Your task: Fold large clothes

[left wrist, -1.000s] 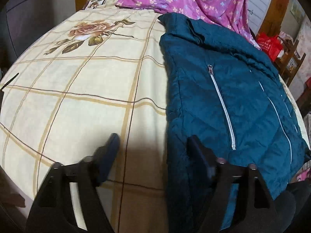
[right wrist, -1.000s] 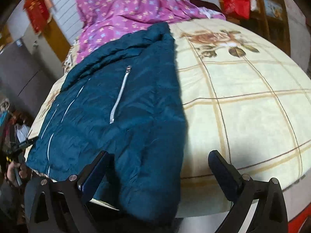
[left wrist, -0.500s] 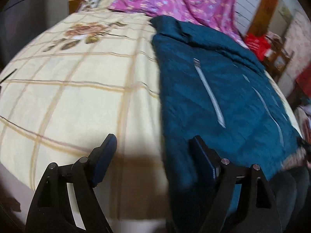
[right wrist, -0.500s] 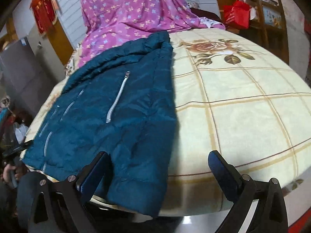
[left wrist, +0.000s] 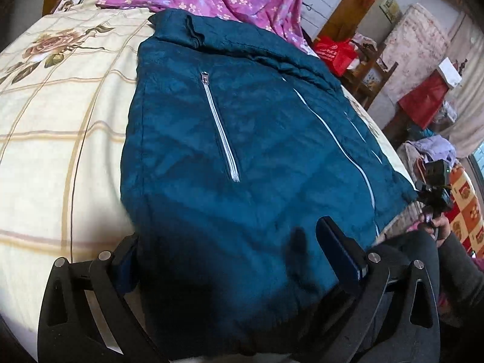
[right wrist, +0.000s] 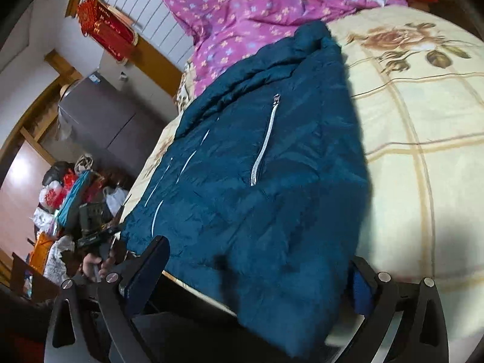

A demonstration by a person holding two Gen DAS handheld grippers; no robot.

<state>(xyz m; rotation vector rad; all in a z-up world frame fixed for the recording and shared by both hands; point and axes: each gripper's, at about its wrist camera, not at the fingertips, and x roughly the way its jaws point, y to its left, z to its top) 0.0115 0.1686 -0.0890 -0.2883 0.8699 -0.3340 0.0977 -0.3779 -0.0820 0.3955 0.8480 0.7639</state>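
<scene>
A dark teal quilted jacket (left wrist: 242, 151) lies flat and folded lengthwise on the bed, silver pocket zipper up, collar toward twelve o'clock, hem hanging over the edge at six.

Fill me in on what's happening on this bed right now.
A person is folding a teal jacket laid flat on a cream plaid bedsheet, working with a handheld gripper in each hand. The left gripper has just been opening and now straddles the jacket's near hem without pinching it. The right gripper is also open, over the same hem. A purple floral cloth lies at the far end.
</scene>
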